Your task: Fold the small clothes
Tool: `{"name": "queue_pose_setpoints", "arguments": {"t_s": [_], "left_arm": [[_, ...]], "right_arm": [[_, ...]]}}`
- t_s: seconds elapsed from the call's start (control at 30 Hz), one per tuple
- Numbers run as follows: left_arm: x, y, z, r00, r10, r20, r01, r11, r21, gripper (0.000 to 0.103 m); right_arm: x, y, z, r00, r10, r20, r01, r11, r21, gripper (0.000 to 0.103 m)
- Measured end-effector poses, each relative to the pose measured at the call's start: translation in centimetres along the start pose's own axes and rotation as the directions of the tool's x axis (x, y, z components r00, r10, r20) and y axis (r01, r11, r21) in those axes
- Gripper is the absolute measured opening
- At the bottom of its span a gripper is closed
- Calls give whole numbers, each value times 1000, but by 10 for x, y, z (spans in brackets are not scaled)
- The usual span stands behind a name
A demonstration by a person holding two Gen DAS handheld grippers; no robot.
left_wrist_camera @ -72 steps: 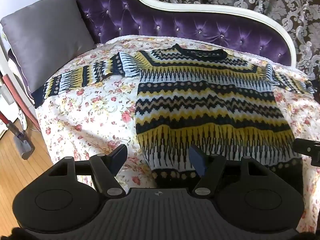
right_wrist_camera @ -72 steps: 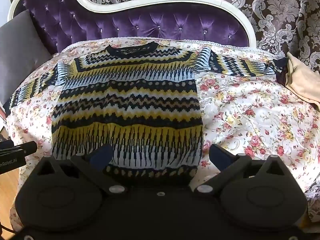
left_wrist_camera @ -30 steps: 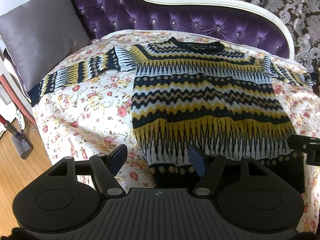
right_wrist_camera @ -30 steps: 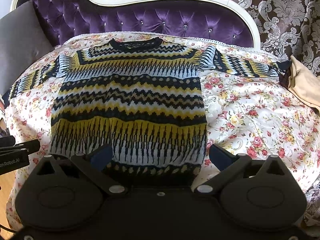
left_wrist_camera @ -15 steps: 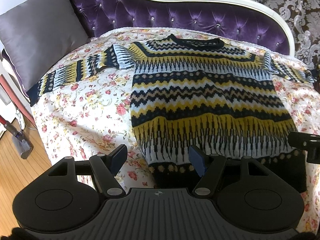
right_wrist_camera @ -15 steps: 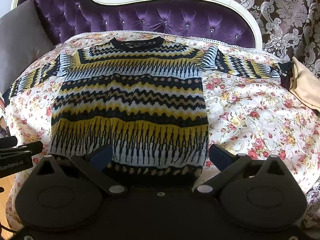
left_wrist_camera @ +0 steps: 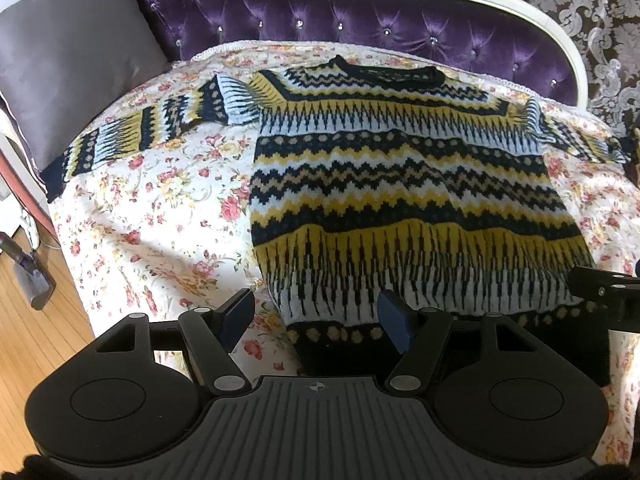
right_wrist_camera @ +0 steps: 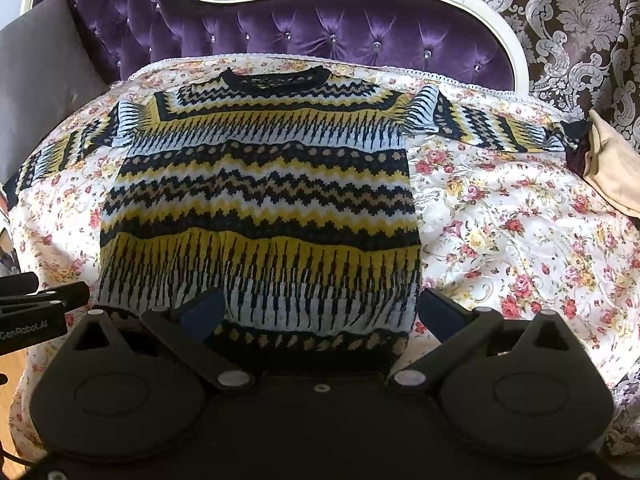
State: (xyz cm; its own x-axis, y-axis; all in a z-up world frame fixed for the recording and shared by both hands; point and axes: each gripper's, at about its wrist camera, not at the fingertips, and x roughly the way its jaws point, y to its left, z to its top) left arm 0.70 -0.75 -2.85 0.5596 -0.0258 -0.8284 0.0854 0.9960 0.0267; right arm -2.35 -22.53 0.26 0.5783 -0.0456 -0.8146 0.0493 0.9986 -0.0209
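A knit sweater (left_wrist_camera: 400, 184) with yellow, black and pale blue zigzag bands lies flat, face up, on a floral bedspread (left_wrist_camera: 160, 216), sleeves spread out to both sides. It also shows in the right wrist view (right_wrist_camera: 260, 200). My left gripper (left_wrist_camera: 316, 320) is open and empty, hovering over the sweater's lower left hem corner. My right gripper (right_wrist_camera: 320, 314) is open and empty, its jaws wide over the lower right hem. The left gripper's tip shows at the left edge of the right wrist view (right_wrist_camera: 40, 300).
A purple tufted headboard (left_wrist_camera: 360, 20) with a white frame stands behind the bed. A grey pillow (left_wrist_camera: 68, 72) leans at the left. A beige cloth (right_wrist_camera: 612, 168) lies at the right by the sleeve cuff. Wooden floor (left_wrist_camera: 24, 340) and a vacuum head are at the left.
Both grippers have edged forward and lower toward the sweater's hem. Both stay open. The sweater has not moved.
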Motion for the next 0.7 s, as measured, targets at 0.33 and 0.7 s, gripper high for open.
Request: {"name": "queue_pose_setpoints", "arguments": {"t_s": [0.33, 0.7], "left_arm": [[48, -15, 49, 1000, 7, 16, -8, 997, 70, 67], [145, -41, 114, 1000, 18, -13, -17, 995, 94, 67]], "right_arm": [[53, -36, 33, 993, -23, -117, 29, 998, 54, 102], [139, -100, 80, 978, -114, -172, 143, 976, 163, 102]]}}
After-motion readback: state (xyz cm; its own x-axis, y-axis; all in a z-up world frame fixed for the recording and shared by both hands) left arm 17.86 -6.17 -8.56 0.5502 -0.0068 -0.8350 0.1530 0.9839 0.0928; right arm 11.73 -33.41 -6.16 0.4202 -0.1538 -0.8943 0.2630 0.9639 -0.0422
